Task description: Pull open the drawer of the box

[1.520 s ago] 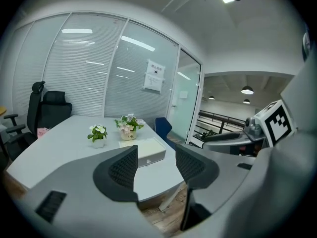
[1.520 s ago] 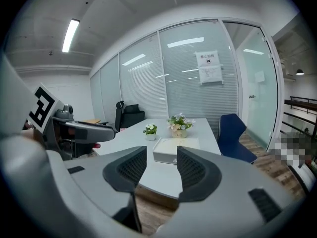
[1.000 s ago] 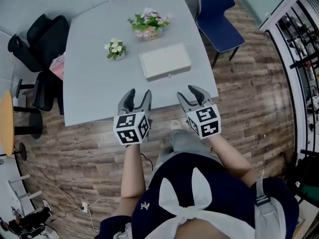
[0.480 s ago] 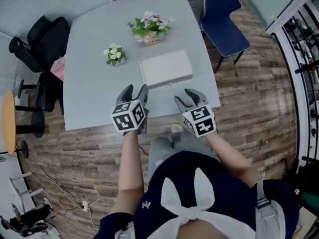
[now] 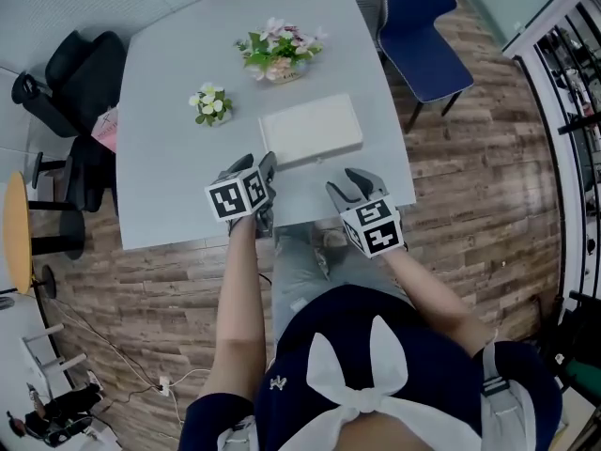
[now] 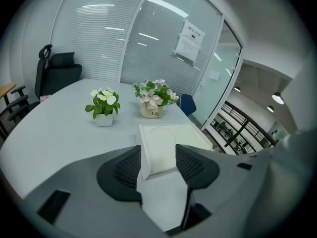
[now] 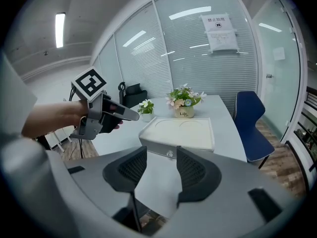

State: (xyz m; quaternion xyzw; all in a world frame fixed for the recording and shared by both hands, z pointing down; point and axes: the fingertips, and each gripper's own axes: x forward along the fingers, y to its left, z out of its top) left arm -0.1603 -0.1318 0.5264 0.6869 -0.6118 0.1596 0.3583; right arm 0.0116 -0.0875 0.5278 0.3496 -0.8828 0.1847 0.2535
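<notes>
- Both grippers have moved up the head view since a second ago and now sit over the table's near edge. The left gripper [image 5: 255, 165] has closed in on the box's lower-left corner, while the right gripper [image 5: 349, 186] lies lower, well short of the box.
- Left gripper: jaws apart, nothing held; in its own view the box [image 6: 167, 139] corner shows through the gap.
- Right gripper: jaws apart and empty; in its own view the box front lies beyond the gap.
- Flat and white, the box [image 5: 310, 130] lies right of centre on the table [image 5: 160, 158]. Its lid bears two shallow round imprints, and the drawer front looks flush, with a small knob [image 7: 170, 154] at its middle.
- Bare tabletop runs between the box front and the table's near edge.
- A small flower pot [image 5: 208, 104] stands to the box's upper left and a larger bouquet [image 5: 279, 50] above it, both apart from it.
- A blue chair [image 5: 413, 36] stands off the table's right edge.
</notes>
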